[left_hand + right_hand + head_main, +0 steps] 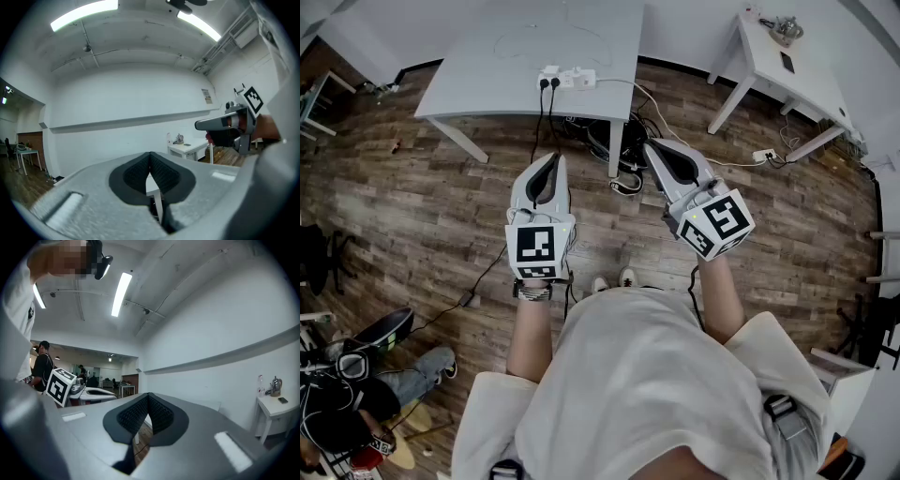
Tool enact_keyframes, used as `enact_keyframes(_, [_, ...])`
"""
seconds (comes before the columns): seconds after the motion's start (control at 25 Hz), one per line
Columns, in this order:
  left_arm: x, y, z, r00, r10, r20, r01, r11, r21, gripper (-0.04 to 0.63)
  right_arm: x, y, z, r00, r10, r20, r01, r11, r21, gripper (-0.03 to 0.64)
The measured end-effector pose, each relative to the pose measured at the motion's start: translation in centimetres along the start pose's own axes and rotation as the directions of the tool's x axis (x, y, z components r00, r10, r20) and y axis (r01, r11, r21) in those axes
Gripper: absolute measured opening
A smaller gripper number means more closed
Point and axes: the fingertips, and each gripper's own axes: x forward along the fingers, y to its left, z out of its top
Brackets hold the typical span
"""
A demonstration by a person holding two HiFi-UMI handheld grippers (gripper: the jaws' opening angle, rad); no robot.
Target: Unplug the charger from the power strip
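Note:
A white power strip (568, 78) lies near the front edge of a grey table (487, 66), with two black plugs (549, 83) in its left end and black cords hanging down. My left gripper (549, 159) is held level well short of the table, jaws shut with nothing between them. My right gripper (659, 150) is beside it, also shut and empty. In the left gripper view the shut pads (151, 169) face the far wall, and the right gripper (225, 123) shows at the right. In the right gripper view the pads (147, 412) meet too.
Tangled cables (614, 141) lie on the wooden floor under the table. A white side table (787, 66) stands at the right. A seated person (366, 375) is at the lower left, near a cord running across the floor.

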Motion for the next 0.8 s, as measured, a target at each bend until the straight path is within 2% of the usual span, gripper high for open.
enact_keyframes(0.52, [0.6, -0.3, -1.0, 0.999, 0.029, -0.028, -0.03, 0.999, -0.02, 0.003, -0.3, -1.4, 0.0, 0.999, -0.027, 0.02, 0.027, 0.999, 0.018, 0.002])
enact_keyframes(0.8, [1.9, -1.5, -1.6, 0.998, 0.033, -0.052, -0.034, 0.999, -0.022, 0.003, -0.7, -2.5, -1.2, 1.0, 0.004, -0.013, -0.005, 1.0, -0.014, 0.002])
